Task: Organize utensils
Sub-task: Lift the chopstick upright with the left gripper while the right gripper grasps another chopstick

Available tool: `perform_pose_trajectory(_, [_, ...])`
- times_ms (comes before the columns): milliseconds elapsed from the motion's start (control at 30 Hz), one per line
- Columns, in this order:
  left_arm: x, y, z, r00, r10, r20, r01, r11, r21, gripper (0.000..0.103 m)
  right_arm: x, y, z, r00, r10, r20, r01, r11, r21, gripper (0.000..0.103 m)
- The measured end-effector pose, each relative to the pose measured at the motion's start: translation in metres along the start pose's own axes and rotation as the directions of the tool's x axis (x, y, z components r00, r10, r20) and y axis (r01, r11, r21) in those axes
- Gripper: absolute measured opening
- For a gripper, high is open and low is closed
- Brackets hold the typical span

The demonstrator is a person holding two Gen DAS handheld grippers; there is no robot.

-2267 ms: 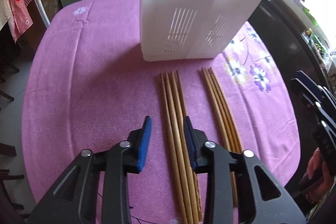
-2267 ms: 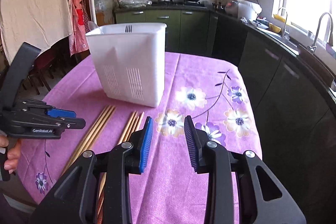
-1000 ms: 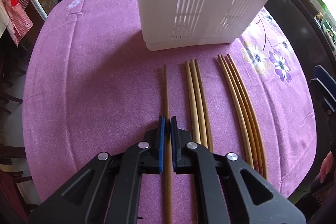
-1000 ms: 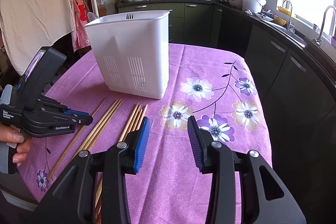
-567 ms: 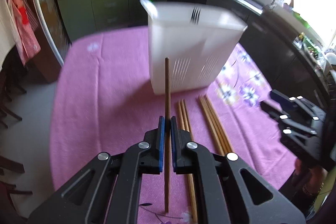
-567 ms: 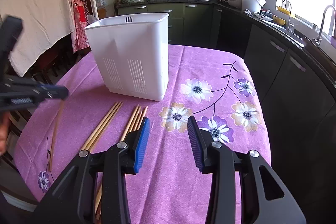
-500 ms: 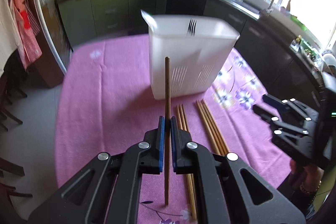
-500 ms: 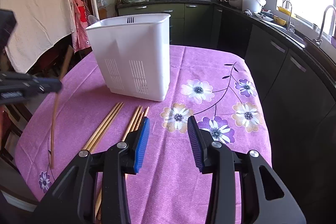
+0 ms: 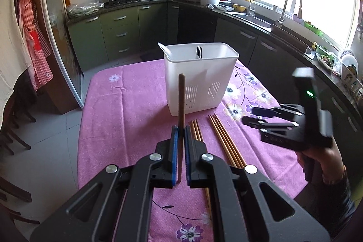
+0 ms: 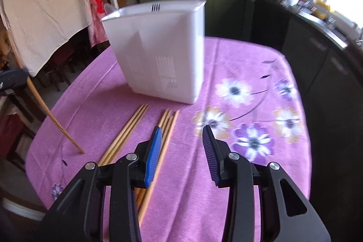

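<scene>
1. Kitchen cabinets ring your bench (image 9: 127, 119), spread with a purple flowered cloth.
2. Your left gripper (image 9: 179, 140) has its jaws clamped on one chopstick (image 9: 181, 96), lifted off the cloth.
3. That stick's long axis runs forward from the jaws, its tip aimed toward the white utensil holder (image 9: 199, 74) straight ahead; the left hand is the one lined up with it.
4. Your right gripper (image 10: 182, 146) hangs with jaws apart, empty, over the loose chopsticks (image 10: 168, 126) lying lengthwise toward the holder.
</scene>
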State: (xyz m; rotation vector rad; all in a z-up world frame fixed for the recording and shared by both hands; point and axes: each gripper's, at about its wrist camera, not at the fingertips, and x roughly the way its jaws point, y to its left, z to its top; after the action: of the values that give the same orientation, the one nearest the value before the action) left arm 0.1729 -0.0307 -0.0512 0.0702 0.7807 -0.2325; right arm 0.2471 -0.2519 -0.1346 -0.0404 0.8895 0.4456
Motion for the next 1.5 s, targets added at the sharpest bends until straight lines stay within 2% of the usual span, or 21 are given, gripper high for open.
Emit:
perform_pose_trajectory(67, [-0.002, 0.004, -0.002, 1.0, 0.0, 0.002, 0.0, 1.0, -0.004, 0.006, 0.019, -0.001, 0.009, 0.998, 0.012, -0.062, -0.012, 1.0, 0.0, 0.037])
perform_pose_trajectory(200, [-0.004, 0.007, -0.003, 1.0, -0.005, 0.001, 0.005, 1.0, 0.001, 0.006, 0.047, 0.001, 0.016, 0.989, 0.004, -0.151, -0.004, 1.0, -0.001, 0.025])
perform_pose_trajectory(533, [-0.005, 0.009, -0.003, 1.0, -0.011, 0.002, 0.011, 1.0, 0.009, 0.006, 0.072, 0.012, 0.013, 0.971, -0.02, -0.238, 0.013, 0.999, -0.032, 0.018])
perform_pose_trajectory(1100, [-0.008, 0.005, -0.003, 1.0, -0.015, 0.001, 0.015, 1.0, 0.019, 0.006, 0.09, 0.036, 0.012, 0.958, -0.049, -0.283, 0.024, 0.996, -0.089, 0.017])
perform_pose_trajectory(1233, [-0.008, 0.005, -0.003, 1.0, -0.013, 0.0, 0.013, 1.0, 0.023, 0.006, 0.097, 0.046, 0.015, 0.96, -0.059, -0.272, 0.032, 0.994, -0.103, 0.016])
perform_pose_trajectory(1300, [-0.008, 0.004, -0.003, 1.0, -0.012, -0.002, 0.012, 1.0, 0.026, 0.006, 0.099, 0.048, 0.016, 0.963, -0.057, -0.264, 0.03, 0.994, -0.105, 0.009])
perform_pose_trajectory(1367, [-0.007, 0.005, -0.002, 1.0, -0.01, -0.002, 0.01, 1.0, 0.029, 0.006, 0.099, 0.051, 0.017, 0.965, -0.058, -0.256, 0.033, 0.994, -0.101, 0.008])
perform_pose_trajectory(1500, [-0.007, 0.005, -0.002, 1.0, -0.006, -0.004, 0.006, 0.999, 0.033, 0.006, 0.086, 0.046, 0.022, 0.975, -0.037, -0.218, 0.019, 0.996, -0.087, 0.007])
